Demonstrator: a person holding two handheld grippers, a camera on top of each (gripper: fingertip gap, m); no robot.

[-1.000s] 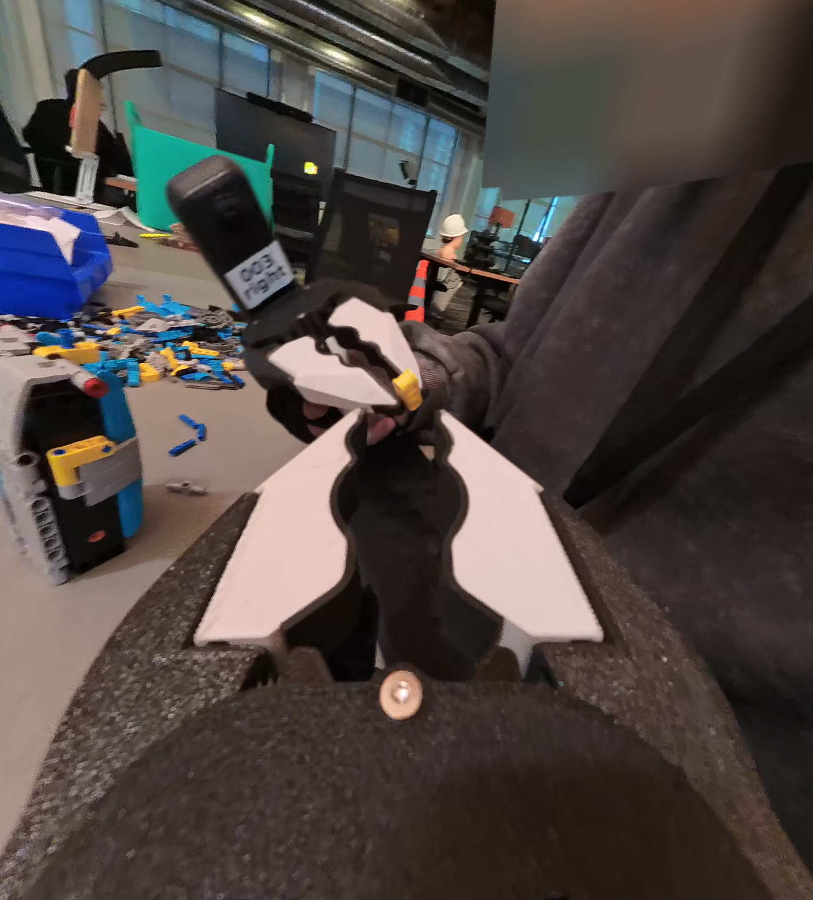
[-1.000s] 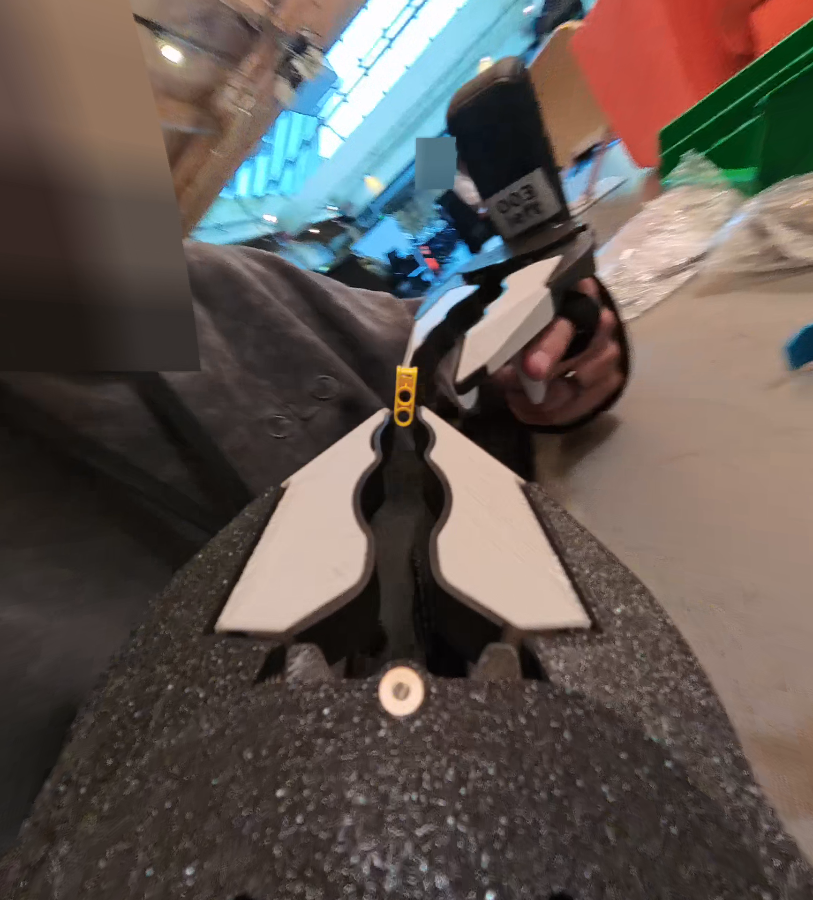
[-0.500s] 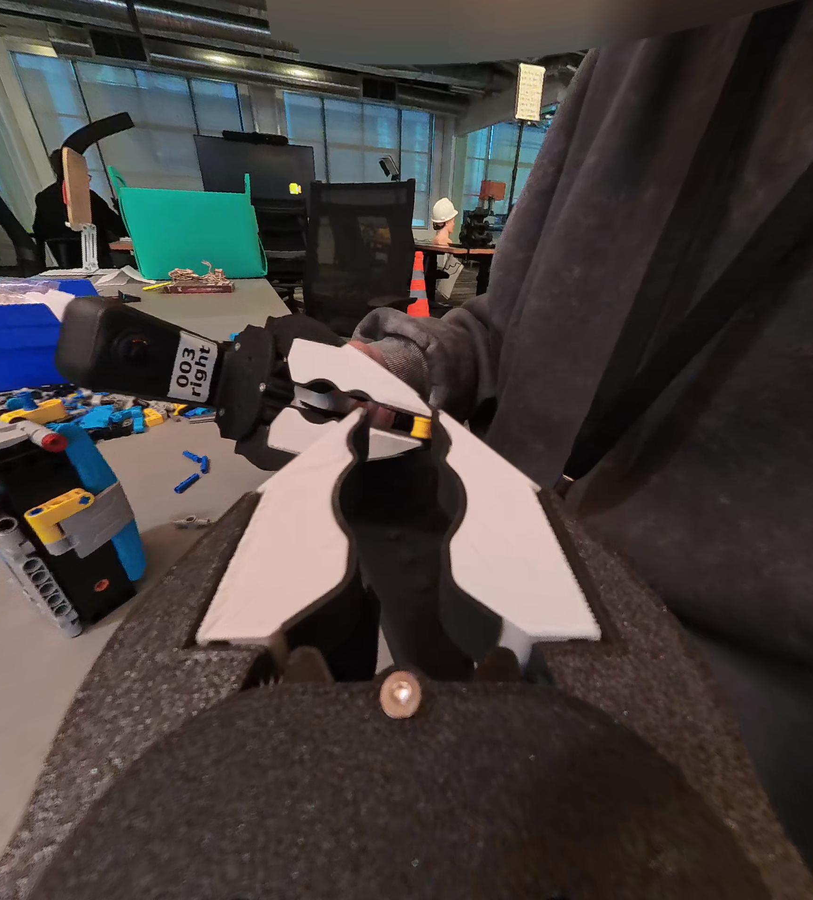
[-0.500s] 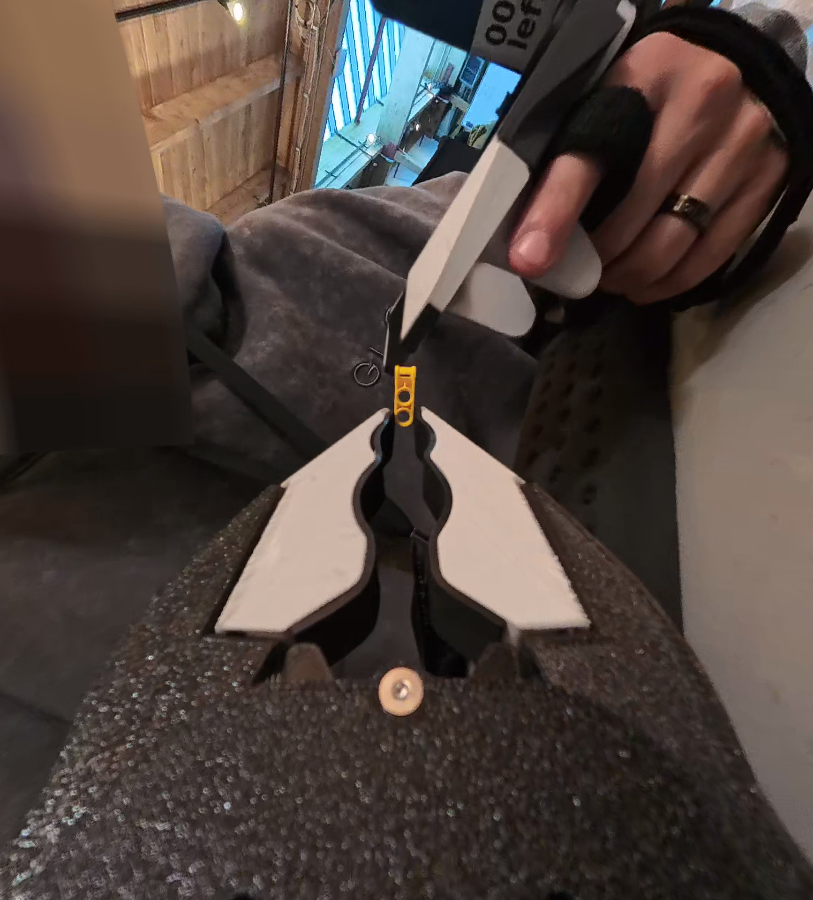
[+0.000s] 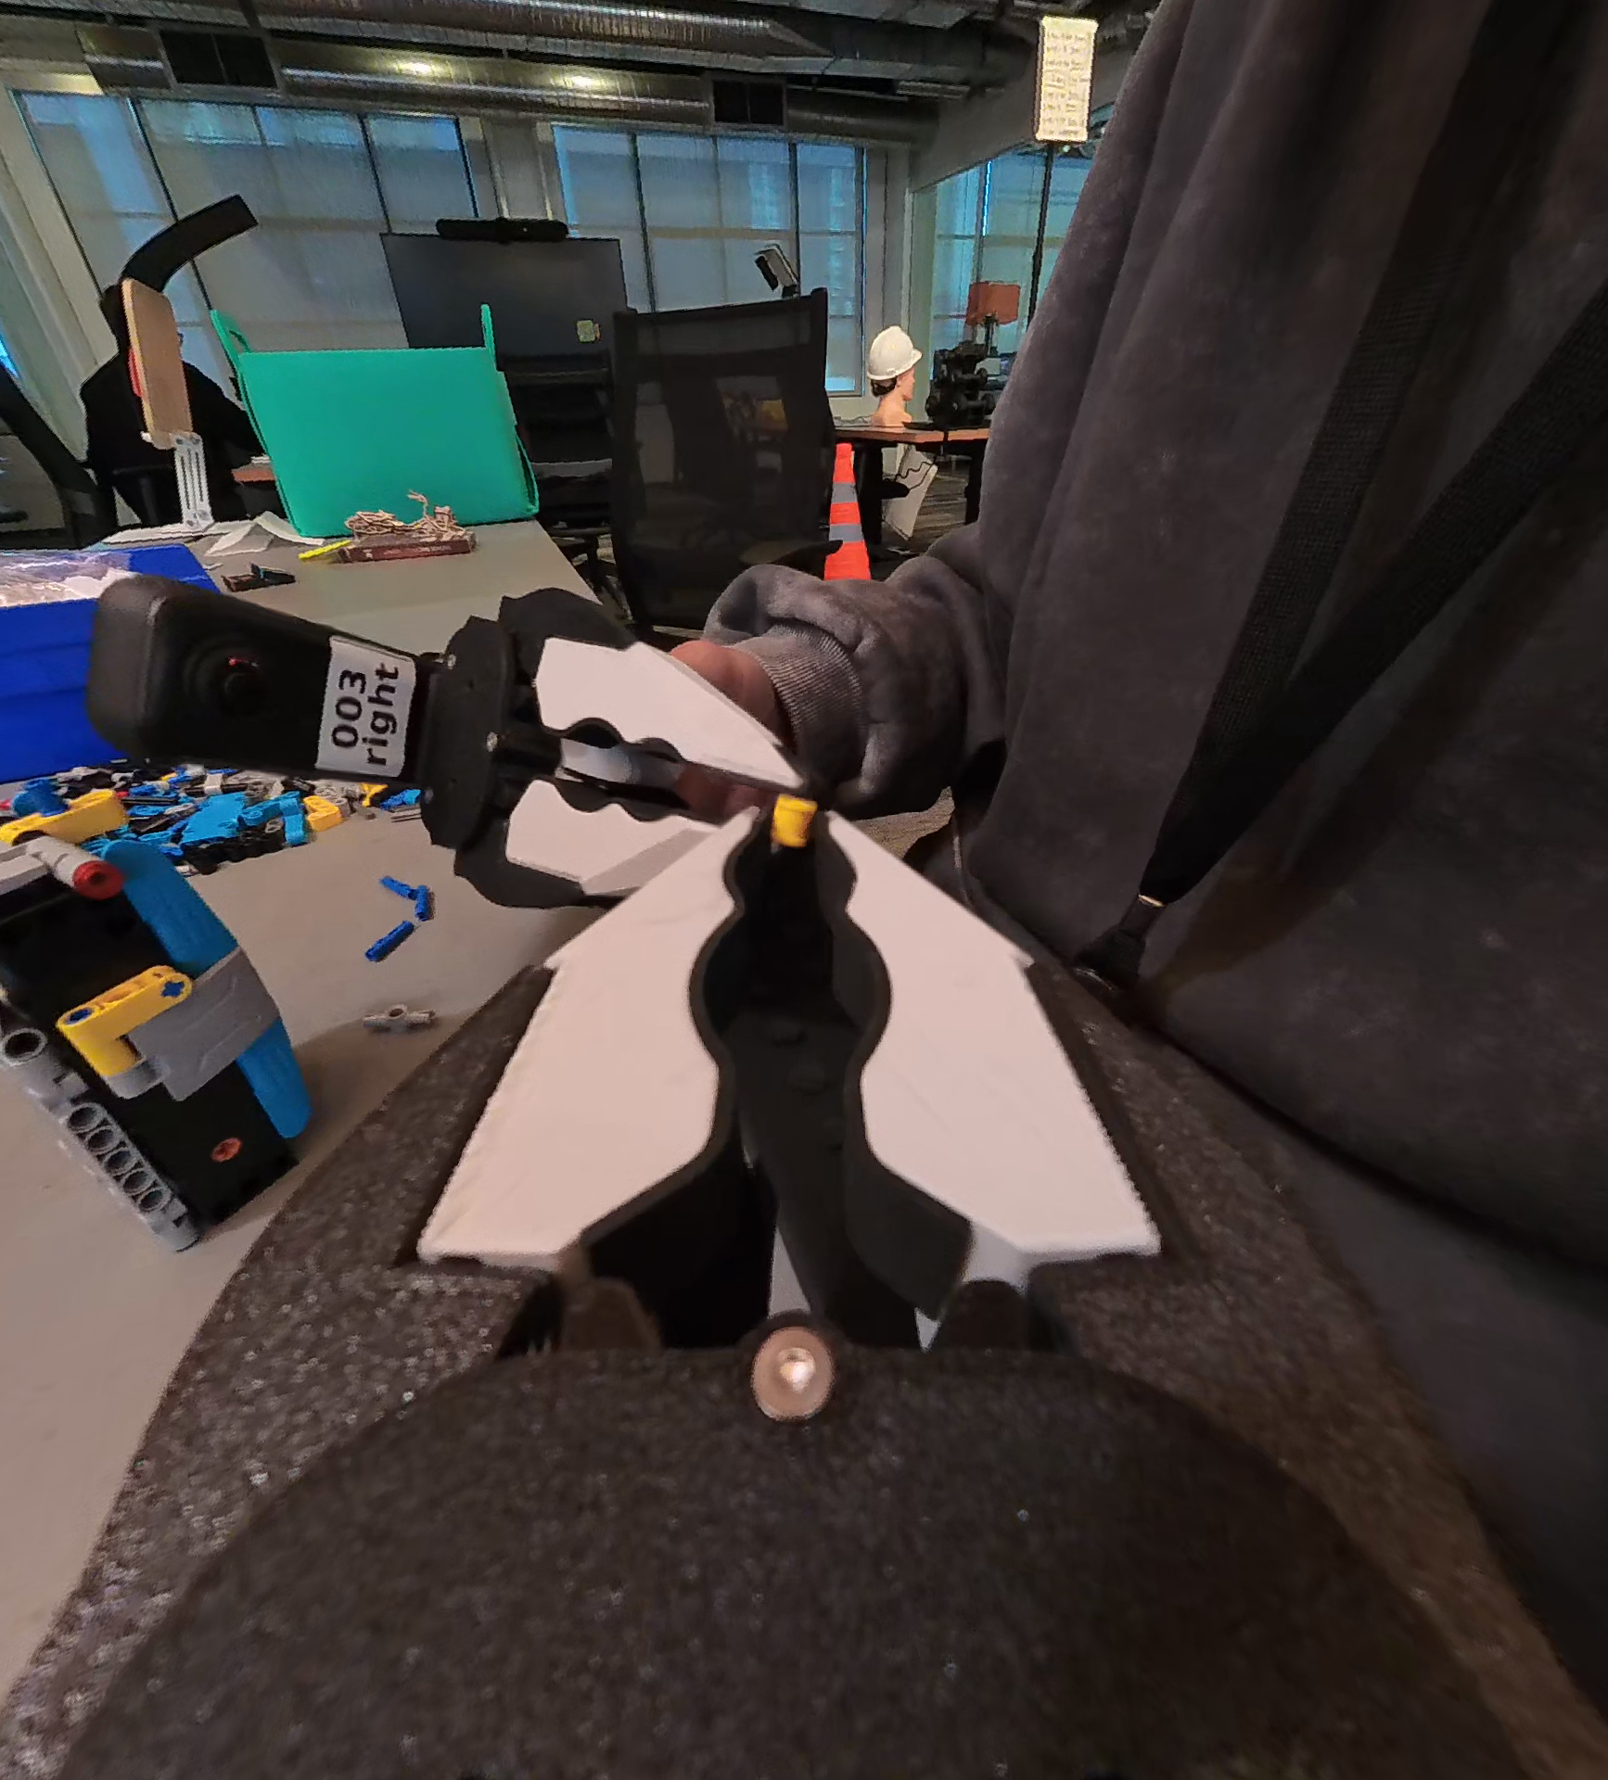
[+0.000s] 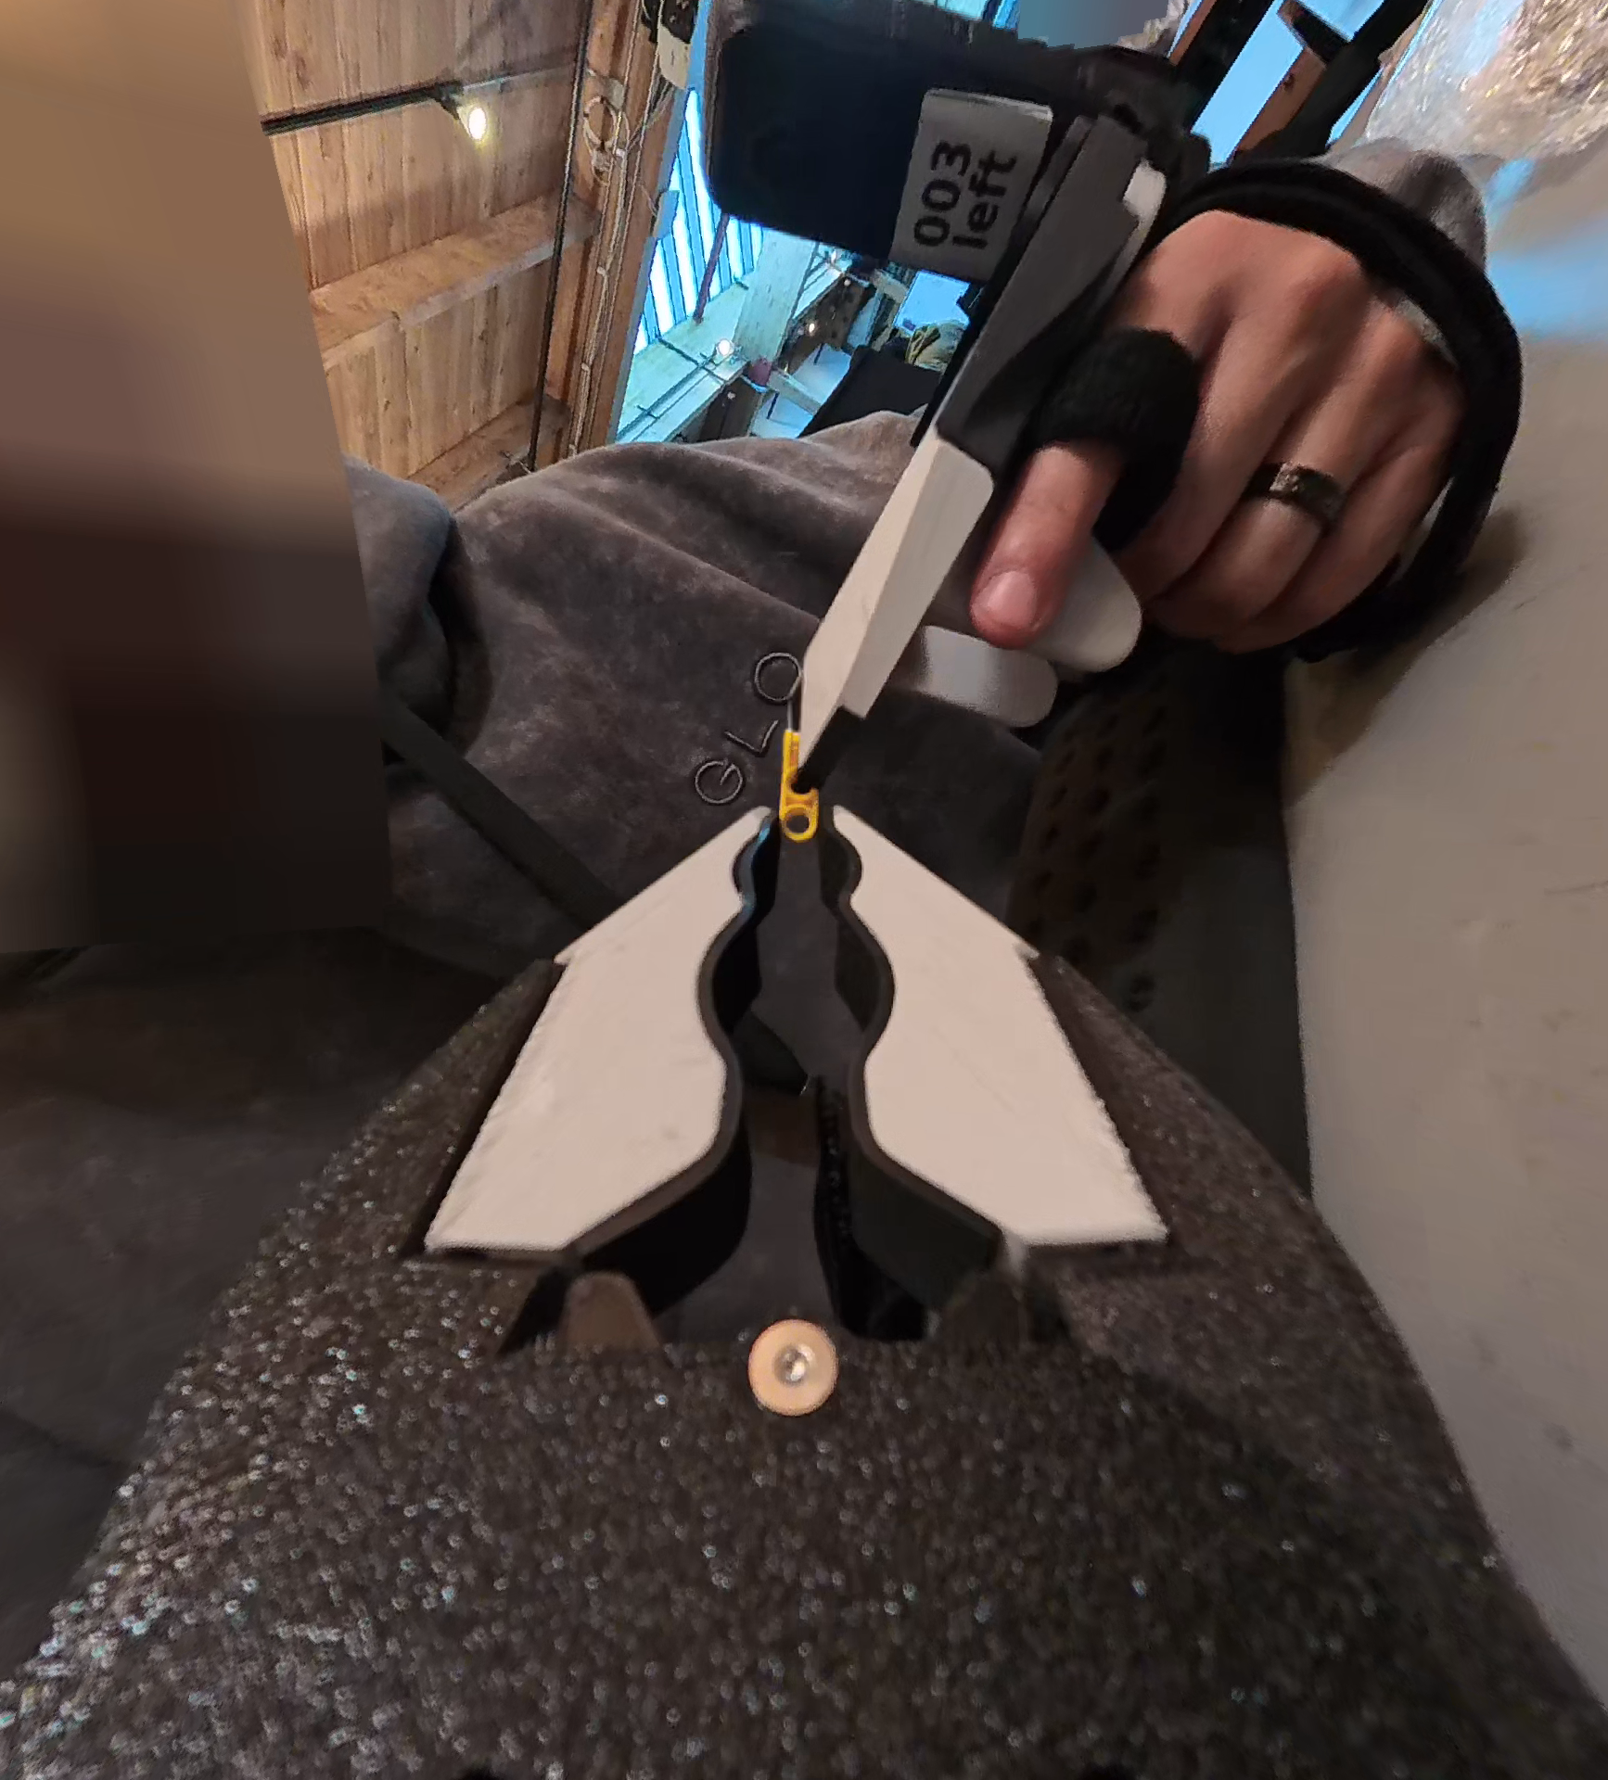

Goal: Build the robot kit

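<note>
The right gripper is still clamping the lower end of the small yellow piece at centre frame in its own view. The left gripper, which was hanging wide apart just above it half a second ago, is now narrowing its claw around the upper end. Its tips are sitting right against the piece, but I cannot tell whether they are gripping yet; both tools are meeting in mid-air, in front of the dark grey sweatshirt.

Daylit, wide-angle bent edges, near foam soft, window glare.
</note>
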